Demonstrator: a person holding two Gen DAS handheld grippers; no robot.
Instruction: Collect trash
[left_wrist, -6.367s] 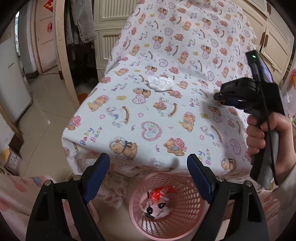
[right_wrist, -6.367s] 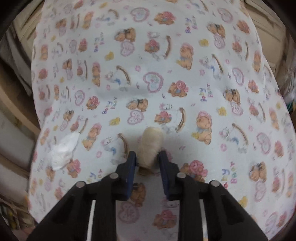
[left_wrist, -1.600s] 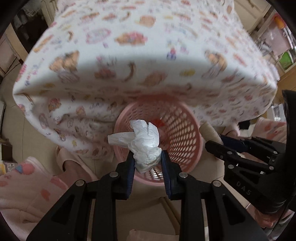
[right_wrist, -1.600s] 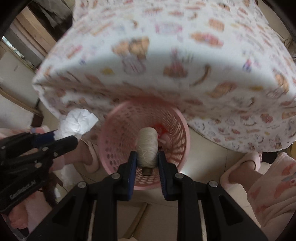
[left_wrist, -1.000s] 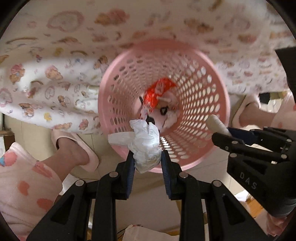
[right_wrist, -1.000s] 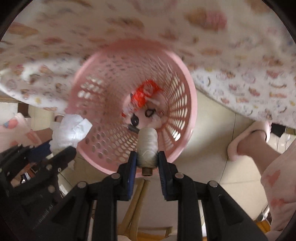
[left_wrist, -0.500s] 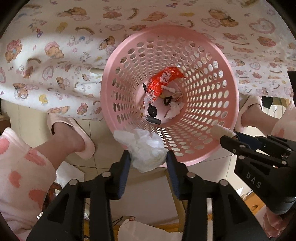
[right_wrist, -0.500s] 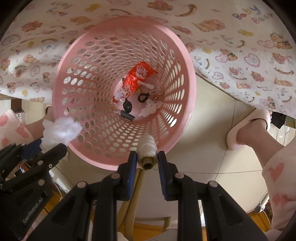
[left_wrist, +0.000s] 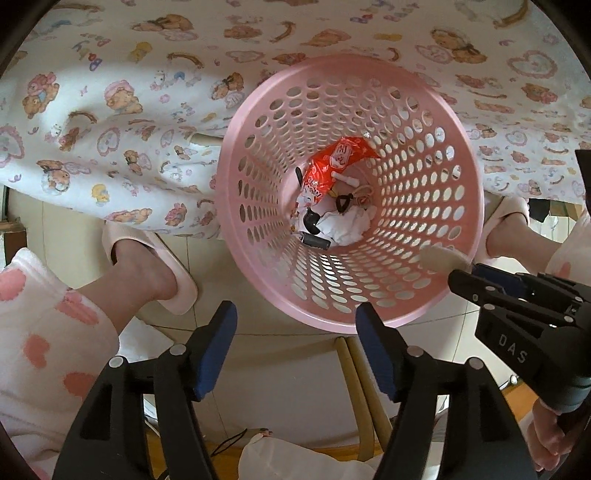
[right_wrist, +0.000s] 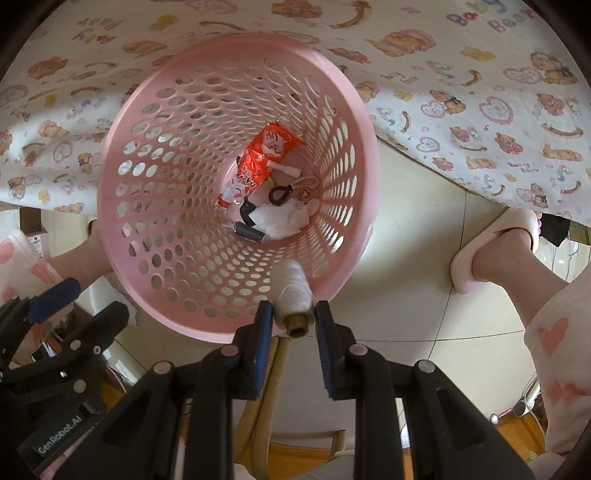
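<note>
- Right tongs (right_wrist: 293, 317): narrow, blue pads clamped on a cream spool of thread w/ a brown core (right_wrist: 291, 295). Spool tip sits over the near rim of the pink perforated plastic basket (right_wrist: 110, 206), not over its middle. Risk: if let go here, it probably clips the rim and bounces to the tiled floor (right_wrist: 424, 266).
- Spool is round, so it likely rolls if it lands outside, maybe toward the person's slippered foot (right_wrist: 491, 254) off to the tongs' right.
- Left tongs (left_wrist: 295, 347): jaws wide and have just been opening, nothing between them. They hang just short of the basket's near rim (left_wrist: 332, 325).
- White crumpled tissue (left_wrist: 347, 225) lies at the basket bottom, ahead of both tongs, beside a red snack wrapper (left_wrist: 332, 166) and small dark bits. So that piece looks done.
- Both tongs are close together over one rim; the right one shows just right of the left (left_wrist: 480, 284). Risk: they knock each other, or nudge the light basket and tip it.
- Bear-print white cloth (left_wrist: 110, 110) hangs beyond the basket, touching its far side; a snag there could drag it.
</note>
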